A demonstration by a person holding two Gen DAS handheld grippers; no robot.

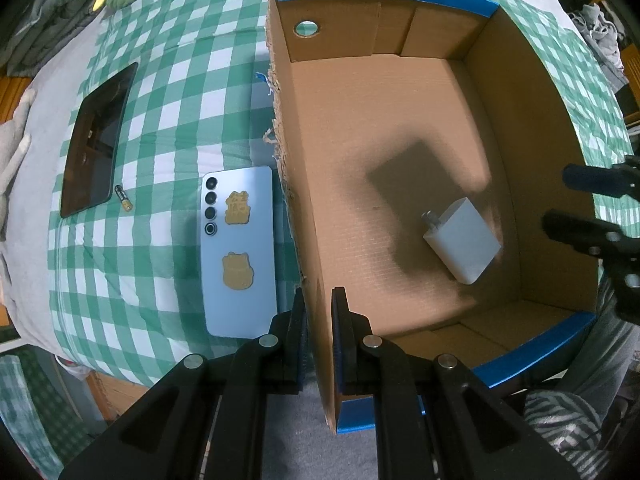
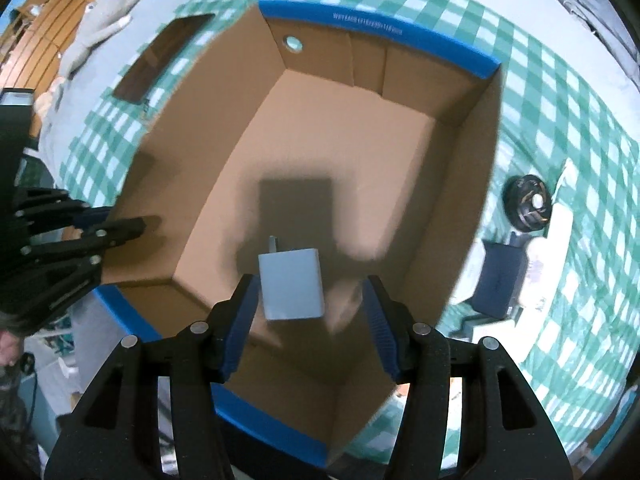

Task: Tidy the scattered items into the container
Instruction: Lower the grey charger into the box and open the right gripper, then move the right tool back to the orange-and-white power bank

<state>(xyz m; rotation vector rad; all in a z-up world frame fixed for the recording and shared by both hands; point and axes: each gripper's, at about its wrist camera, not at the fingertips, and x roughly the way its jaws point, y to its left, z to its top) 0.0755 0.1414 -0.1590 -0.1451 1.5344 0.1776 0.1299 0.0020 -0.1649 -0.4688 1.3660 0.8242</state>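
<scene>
Green-checked bed (image 1: 168, 92) carries the box (image 1: 520, 128); left gripper (image 1: 319, 320) clamps its near-left wall. Right gripper (image 2: 308, 312) hangs open above the charger (image 2: 291, 284) lying inside. Phone (image 1: 240, 256) waits left.

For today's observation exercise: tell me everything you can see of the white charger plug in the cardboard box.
The white charger plug is a small, smooth block with rounded edges, apparently plastic, with metal prongs jutting from one end. It lies on the floor of the cardboard box, close to one long side wall, and is the only item inside. The right gripper hangs above it with its jaws apart, not touching it. The left gripper is clamped on the opposite wall, away from the plug.
</scene>
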